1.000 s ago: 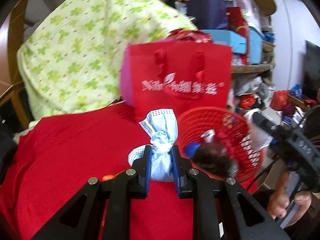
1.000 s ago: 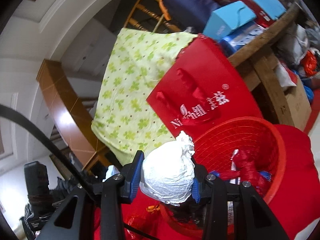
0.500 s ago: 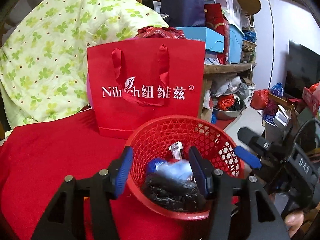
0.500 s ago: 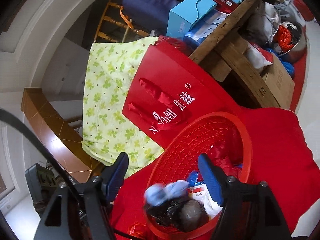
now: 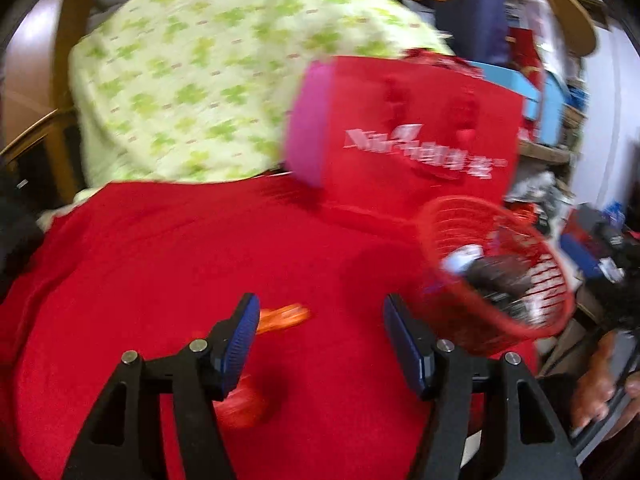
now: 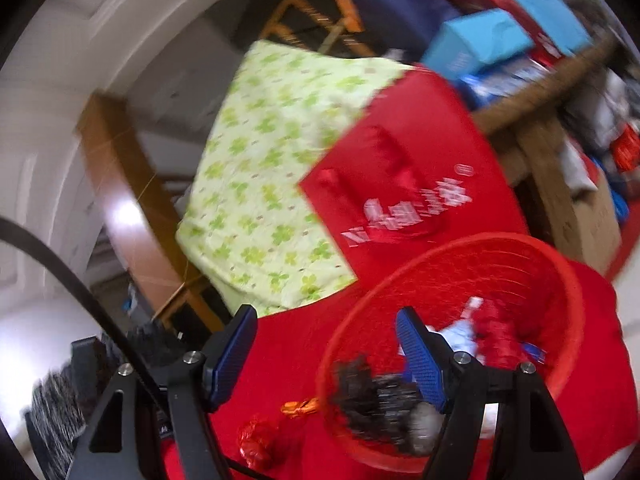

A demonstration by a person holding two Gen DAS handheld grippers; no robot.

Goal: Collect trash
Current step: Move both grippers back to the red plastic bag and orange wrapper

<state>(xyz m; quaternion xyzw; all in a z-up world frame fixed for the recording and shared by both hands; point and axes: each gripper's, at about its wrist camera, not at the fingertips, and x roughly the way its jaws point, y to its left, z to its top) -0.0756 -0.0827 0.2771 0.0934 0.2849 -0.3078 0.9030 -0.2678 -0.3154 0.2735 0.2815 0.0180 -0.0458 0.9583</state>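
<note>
Red cloth [image 5: 160, 264] covers the table, where both the left gripper [image 5: 320, 344] and right gripper [image 6: 326, 354] have jaws wide, just opened and empty, beside the red trash basket [image 6: 560, 280] at right, an orange wrapper [image 5: 284, 314] near.

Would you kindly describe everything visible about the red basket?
The red basket is round, of plastic-looking open lattice with a solid rim. It stands upright on the red cloth, in front of the red paper bag; whether they touch is unclear. It holds trash: a crumpled black bag, red wrapping and pale scraps.
</note>
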